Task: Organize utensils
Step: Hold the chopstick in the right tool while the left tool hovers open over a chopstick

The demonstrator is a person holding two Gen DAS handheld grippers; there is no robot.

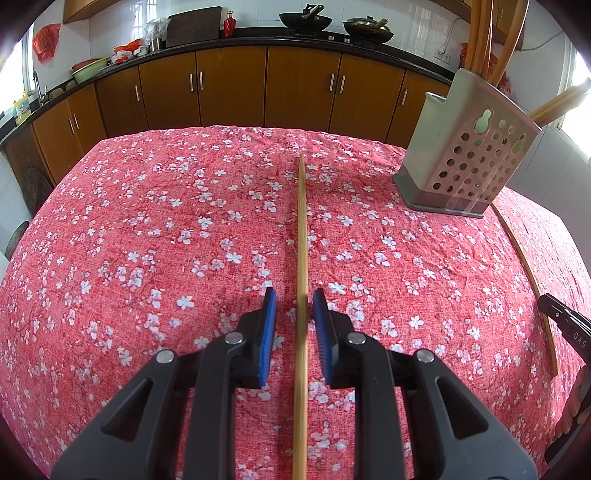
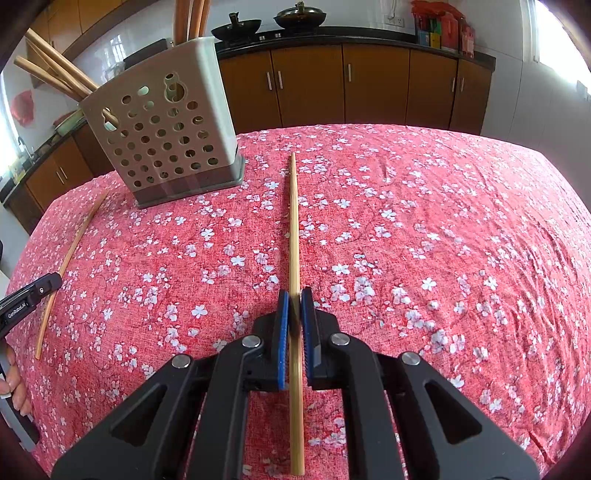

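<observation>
The bench [image 1: 147, 221] is the biggest thing here. It wears a red cloth with small white flowers. Behind it runs a row of brown cupboards [image 1: 229, 88], and two dark pans [image 1: 304, 20] sit on top at the back.

A grey holder [image 1: 469, 155] with round holes stands on the bench. In the left view it is at the far right; in the right view it is at the far left [image 2: 166, 129]. Some long sticks [image 2: 55, 70] poke out of its top and lean to the side.

The left gripper [image 1: 294, 332] points down at the cloth. Its blue jaws are a little apart, with a stick [image 1: 302, 258] running between them. There is a gap on each side of the stick, so the jaws are released — they do not pinch it. This stick points away toward the far edge of the bench.

The right gripper [image 2: 294, 332] points down too. Its jaws are clenched on another stick [image 2: 294, 229] — the blue pads press on both sides of it. That stick also points away, just right of the holder.

Each view shows the other gripper at its edge, held by a hand [image 2: 14, 384], with its stick [image 2: 70, 258] lying near the holder.
</observation>
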